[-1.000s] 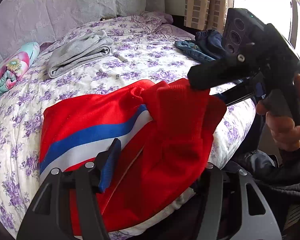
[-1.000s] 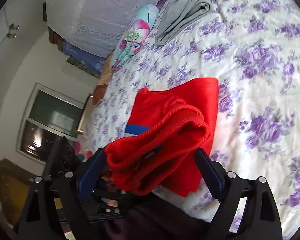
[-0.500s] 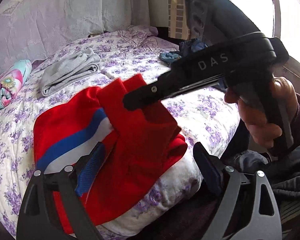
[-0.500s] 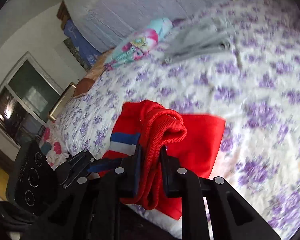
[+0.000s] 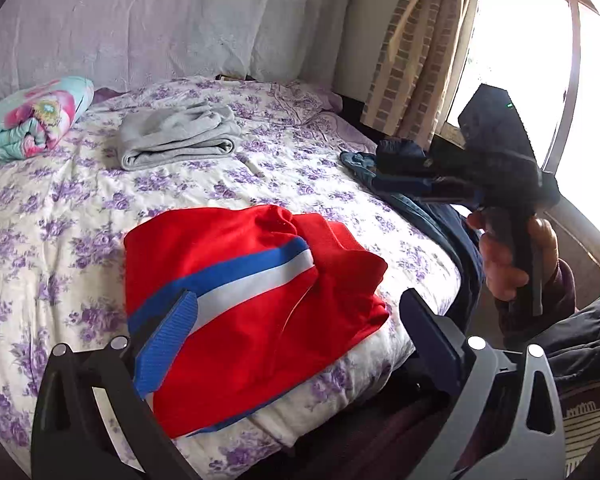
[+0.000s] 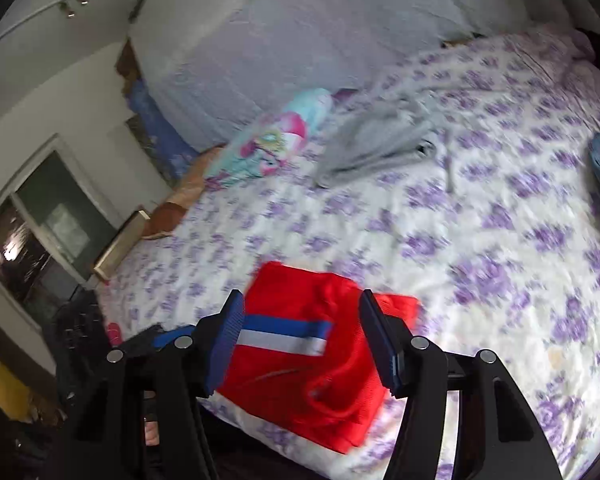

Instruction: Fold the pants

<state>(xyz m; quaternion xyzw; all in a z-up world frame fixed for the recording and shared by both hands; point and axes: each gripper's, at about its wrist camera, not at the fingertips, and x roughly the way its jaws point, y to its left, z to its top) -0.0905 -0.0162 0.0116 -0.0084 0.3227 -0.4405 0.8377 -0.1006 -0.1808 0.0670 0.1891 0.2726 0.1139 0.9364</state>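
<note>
The red pants with a blue and white stripe lie folded in a compact pile at the near edge of the bed; they also show in the right wrist view. My left gripper is open and empty, held just above the pile's near side. My right gripper is open and empty, raised above the pants. In the left wrist view the right gripper is off to the right of the pile, over the bed's right edge.
Folded grey clothing lies at mid-bed. A rolled floral blanket is at the far left. Dark blue garments lie at the right edge by the curtain and window. White pillows line the headboard.
My right gripper was shut on a red fold of the pants, laid it on the pile, opened and pulled away to the right. The pants now lie flat on the bed.
</note>
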